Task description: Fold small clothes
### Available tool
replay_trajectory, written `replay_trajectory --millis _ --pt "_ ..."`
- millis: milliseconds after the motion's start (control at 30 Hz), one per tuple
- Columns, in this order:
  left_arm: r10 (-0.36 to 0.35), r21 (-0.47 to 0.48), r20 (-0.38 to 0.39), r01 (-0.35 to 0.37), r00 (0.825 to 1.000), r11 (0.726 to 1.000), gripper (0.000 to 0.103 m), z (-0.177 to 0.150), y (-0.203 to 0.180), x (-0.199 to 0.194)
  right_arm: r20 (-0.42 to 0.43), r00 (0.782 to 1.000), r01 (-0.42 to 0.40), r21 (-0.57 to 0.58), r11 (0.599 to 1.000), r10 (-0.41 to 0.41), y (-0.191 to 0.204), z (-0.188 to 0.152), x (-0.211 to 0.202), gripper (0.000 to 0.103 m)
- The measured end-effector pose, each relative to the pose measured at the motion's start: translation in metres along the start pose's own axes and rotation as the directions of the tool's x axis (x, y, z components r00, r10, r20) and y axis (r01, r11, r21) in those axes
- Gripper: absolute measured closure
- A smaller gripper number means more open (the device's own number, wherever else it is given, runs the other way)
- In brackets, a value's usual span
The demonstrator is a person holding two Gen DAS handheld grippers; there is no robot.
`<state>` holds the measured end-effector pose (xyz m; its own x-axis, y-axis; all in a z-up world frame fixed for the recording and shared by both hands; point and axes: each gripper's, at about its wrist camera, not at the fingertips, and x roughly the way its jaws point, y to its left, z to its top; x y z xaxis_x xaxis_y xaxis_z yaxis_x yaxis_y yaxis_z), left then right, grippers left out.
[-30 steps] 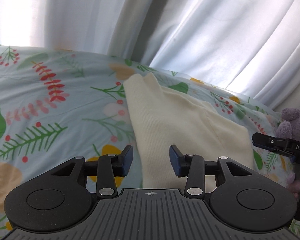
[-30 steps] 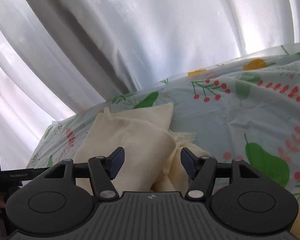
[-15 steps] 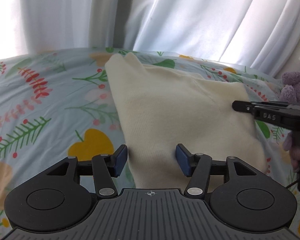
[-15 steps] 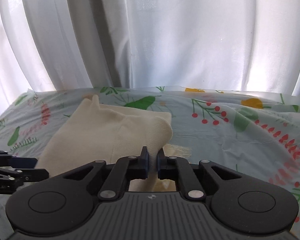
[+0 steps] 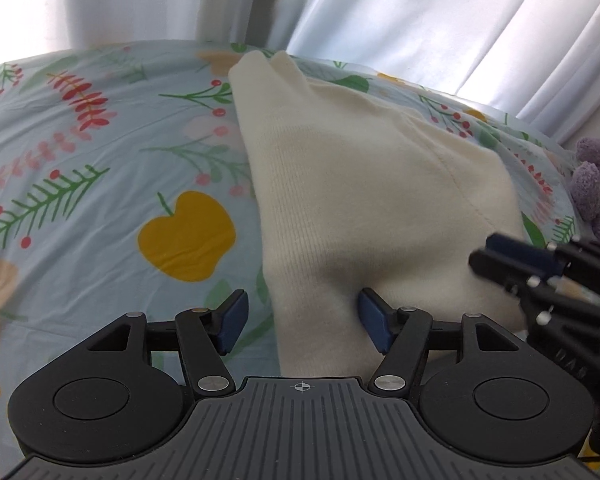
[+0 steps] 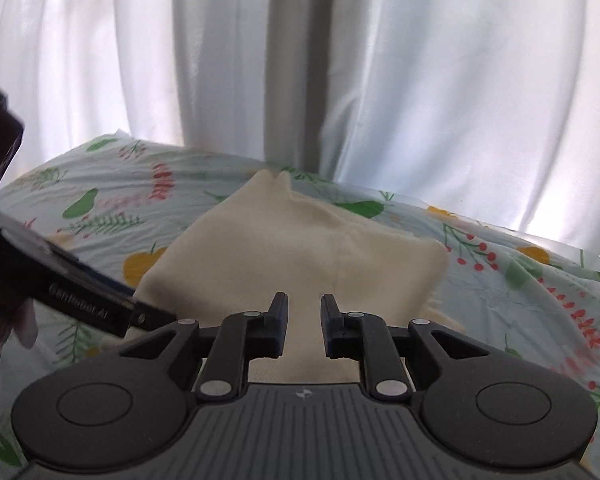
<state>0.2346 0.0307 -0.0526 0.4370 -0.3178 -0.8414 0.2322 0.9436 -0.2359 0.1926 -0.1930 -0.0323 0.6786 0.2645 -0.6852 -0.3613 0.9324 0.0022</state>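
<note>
A cream knit garment [image 5: 360,184] lies folded on the floral bedsheet [image 5: 100,160], and it also shows in the right wrist view [image 6: 300,248]. My left gripper [image 5: 300,322] is open, its jaws wide apart around the garment's near left edge. My right gripper [image 6: 303,324] has its jaws slightly apart over the garment's near edge, with cloth seen through the gap and nothing pinched. The right gripper [image 5: 540,276] shows at the right of the left wrist view. The left gripper [image 6: 80,292] shows at the left of the right wrist view.
White curtains [image 6: 340,80] hang behind the bed. A purple plush toy [image 5: 596,184] sits at the right edge of the bed. The sheet [image 6: 540,280] extends to the right of the garment.
The right gripper closed about half a second ago and has now opened a little. Both grippers moved lower and nearer the garment's near edge. The left gripper stayed open.
</note>
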Motion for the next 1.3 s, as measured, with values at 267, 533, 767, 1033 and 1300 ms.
replay_trajectory --millis 267,533,767,1033,1300 --pt "0.023 -0.003 -0.018 -0.023 1.000 1.000 0.033 -0.001 -0.003 -0.002 -0.071 0.997 0.026 -0.003 1.000 -0.026 -0.008 -0.019 0.013 0.088" --pt "0.050 0.029 0.055 -0.052 0.997 0.998 0.036 0.010 -0.010 -0.026 -0.073 0.995 0.060 -0.010 0.998 -0.060 -0.001 -0.014 0.003 0.089" --pt "0.071 0.007 0.025 -0.071 0.997 0.997 0.029 0.020 -0.001 0.003 -0.087 0.989 0.116 -0.019 0.993 -0.117 -0.007 -0.011 0.012 0.089" --pt "0.098 -0.023 -0.012 -0.099 0.995 0.995 0.017 -0.001 0.015 0.002 -0.046 0.994 0.094 -0.018 0.995 -0.094 -0.018 -0.021 0.004 0.089" --pt "0.164 -0.038 -0.028 -0.165 0.986 0.986 0.021 -0.020 0.006 -0.018 -0.066 0.992 0.108 -0.047 0.993 -0.111 -0.001 -0.036 -0.013 0.088"
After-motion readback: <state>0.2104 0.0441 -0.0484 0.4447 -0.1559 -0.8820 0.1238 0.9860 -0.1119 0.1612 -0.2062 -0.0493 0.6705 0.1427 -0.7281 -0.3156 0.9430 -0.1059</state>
